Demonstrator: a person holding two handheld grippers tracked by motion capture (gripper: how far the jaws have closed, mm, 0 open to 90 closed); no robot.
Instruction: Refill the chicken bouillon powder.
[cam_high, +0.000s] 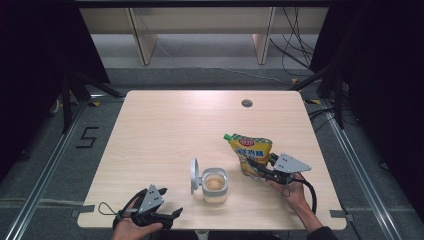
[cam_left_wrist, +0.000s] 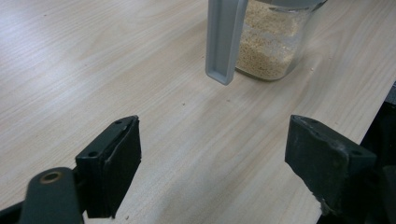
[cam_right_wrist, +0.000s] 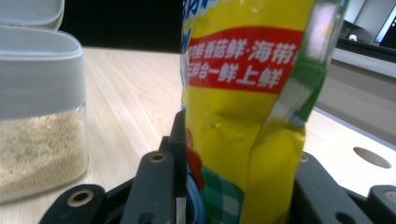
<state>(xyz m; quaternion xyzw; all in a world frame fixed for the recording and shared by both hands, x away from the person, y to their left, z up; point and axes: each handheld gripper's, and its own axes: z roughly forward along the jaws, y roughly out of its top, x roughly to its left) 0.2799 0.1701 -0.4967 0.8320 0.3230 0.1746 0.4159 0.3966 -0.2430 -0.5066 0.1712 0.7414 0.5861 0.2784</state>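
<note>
A yellow and green seasoning pouch (cam_high: 250, 152) stands upright at the table's right, and my right gripper (cam_high: 257, 167) is shut on its lower part. In the right gripper view the pouch (cam_right_wrist: 243, 116) rises between the two black jaws, which press its sides. A clear jar (cam_high: 215, 185) of beige granules stands at the table's middle front, its grey lid (cam_high: 194, 176) flipped up on the left. My left gripper (cam_high: 175, 214) rests at the front left edge, open, with nothing between its fingers. The left gripper view has the jar (cam_left_wrist: 268, 46) and its lid (cam_left_wrist: 224, 42) ahead of the jaws.
The wooden table (cam_high: 165, 130) has a round cable hole (cam_high: 246, 103) near its far edge. Black frames and cables stand on the floor around it. The table's front edge lies close under both hands.
</note>
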